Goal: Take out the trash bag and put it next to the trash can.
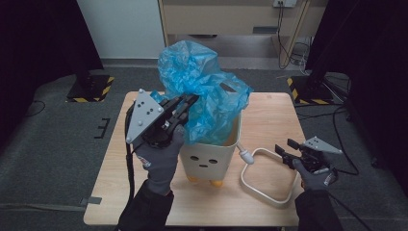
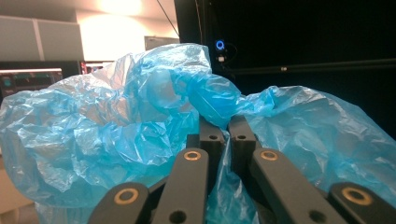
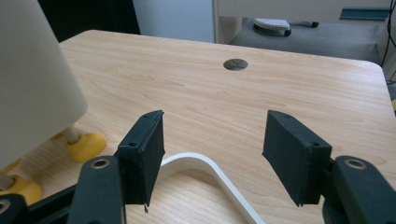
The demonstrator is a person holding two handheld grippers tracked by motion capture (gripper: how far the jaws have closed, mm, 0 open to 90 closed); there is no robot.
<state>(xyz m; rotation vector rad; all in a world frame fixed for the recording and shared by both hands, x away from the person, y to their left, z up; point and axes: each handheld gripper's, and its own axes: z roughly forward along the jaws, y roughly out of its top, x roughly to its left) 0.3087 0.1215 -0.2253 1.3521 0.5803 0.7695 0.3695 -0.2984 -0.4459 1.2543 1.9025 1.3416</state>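
Now the left gripper (image 1: 185, 103) has its jaws pinched on the blue plastic bag (image 1: 204, 91), bunched over the small cream bin (image 1: 209, 156) mid-table. Right gripper (image 1: 288, 150) hovers wide open above the white ring frame (image 1: 269, 179); next, I'd judge, spread the liner down inside the bin.

- Light wooden table (image 1: 269, 120) with a round cable hole (image 3: 236, 64).
- Yellow-and-black striped stand bases (image 1: 91, 89) on grey carpet.
- Pale cabinet (image 1: 226, 17) behind, cables (image 1: 288, 48) beside it.

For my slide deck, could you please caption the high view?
Left gripper pinches a blue plastic bag over a cream bin; open right gripper hovers by the white ring.
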